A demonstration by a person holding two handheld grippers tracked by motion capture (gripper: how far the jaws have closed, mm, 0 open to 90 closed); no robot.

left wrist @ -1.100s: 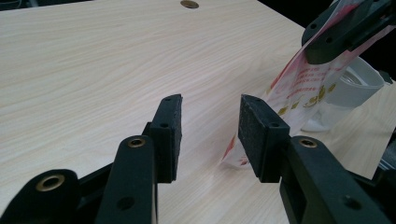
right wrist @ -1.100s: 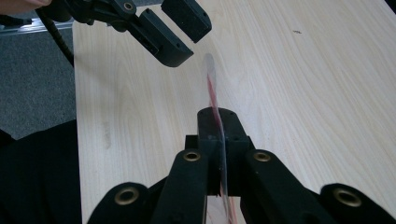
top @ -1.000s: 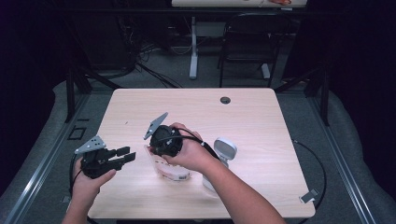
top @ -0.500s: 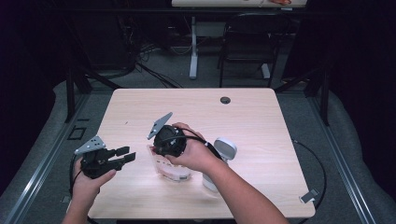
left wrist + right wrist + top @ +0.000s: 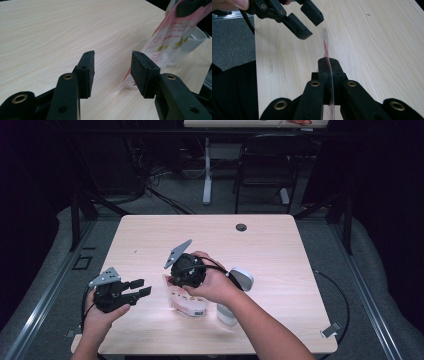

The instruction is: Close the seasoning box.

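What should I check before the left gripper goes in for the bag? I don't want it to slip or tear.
1. Right gripper clamped on the bag's top edge: ok.
2. Left gripper jaws apart, just been opening, nothing between them: ok.
3. Left gripper lined up with the bag's edge: not ok, it sits off to one side.
4. Bag's bottom resting on the table: ok.
5. White device clear of the bag: cannot tell.
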